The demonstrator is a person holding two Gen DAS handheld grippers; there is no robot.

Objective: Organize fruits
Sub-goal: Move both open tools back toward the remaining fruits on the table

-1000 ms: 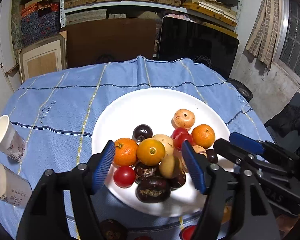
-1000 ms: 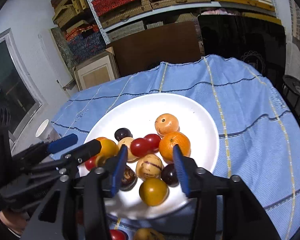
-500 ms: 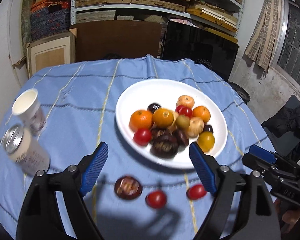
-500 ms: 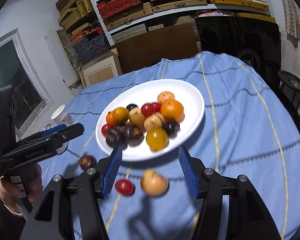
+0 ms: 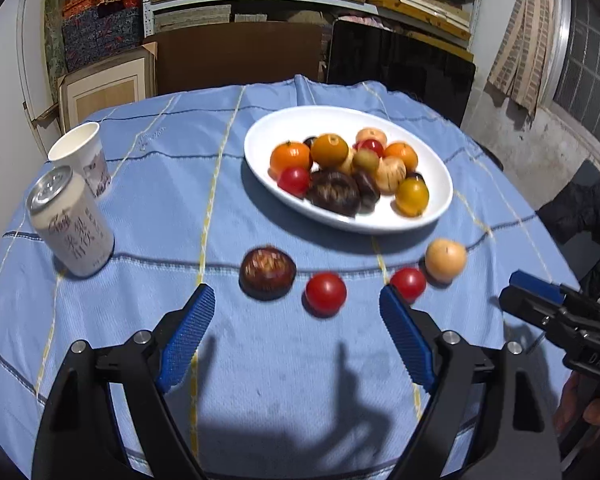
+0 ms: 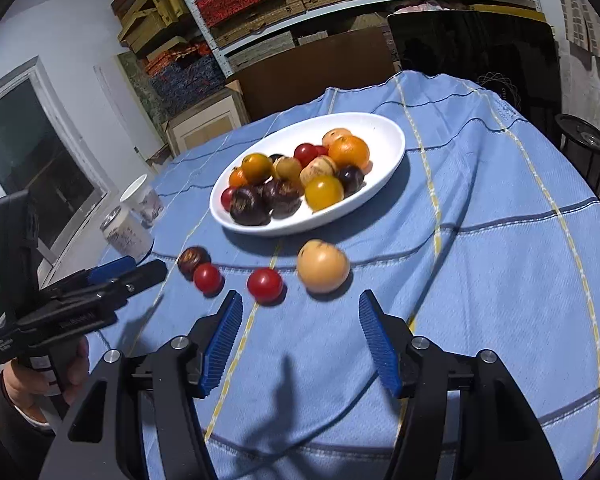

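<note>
A white plate (image 5: pixel 328 120) (image 6: pixel 384 128) on the blue cloth holds several oranges, tomatoes and dark fruits. On the cloth in front of it lie a dark brown fruit (image 5: pixel 267 272) (image 6: pixel 193 258), two red tomatoes (image 5: pixel 325 293) (image 5: pixel 408 283) (image 6: pixel 207 277) (image 6: pixel 265 285) and a pale yellow fruit (image 5: pixel 445 260) (image 6: pixel 323 266). My left gripper (image 5: pixel 296 316) is open and empty, just short of the nearer tomato. My right gripper (image 6: pixel 300 322) is open and empty, just short of the pale fruit.
A white drink can (image 5: pixel 70 222) (image 6: pixel 126 232) and a paper cup (image 5: pixel 82 160) (image 6: pixel 143 199) stand at the table's left. The round table's edges fall away on all sides. Shelves, boxes and a dark screen stand behind.
Both grippers have pulled back from over the plate toward the table's near edge. The loose fruits on the cloth have come into view in front of them.
</note>
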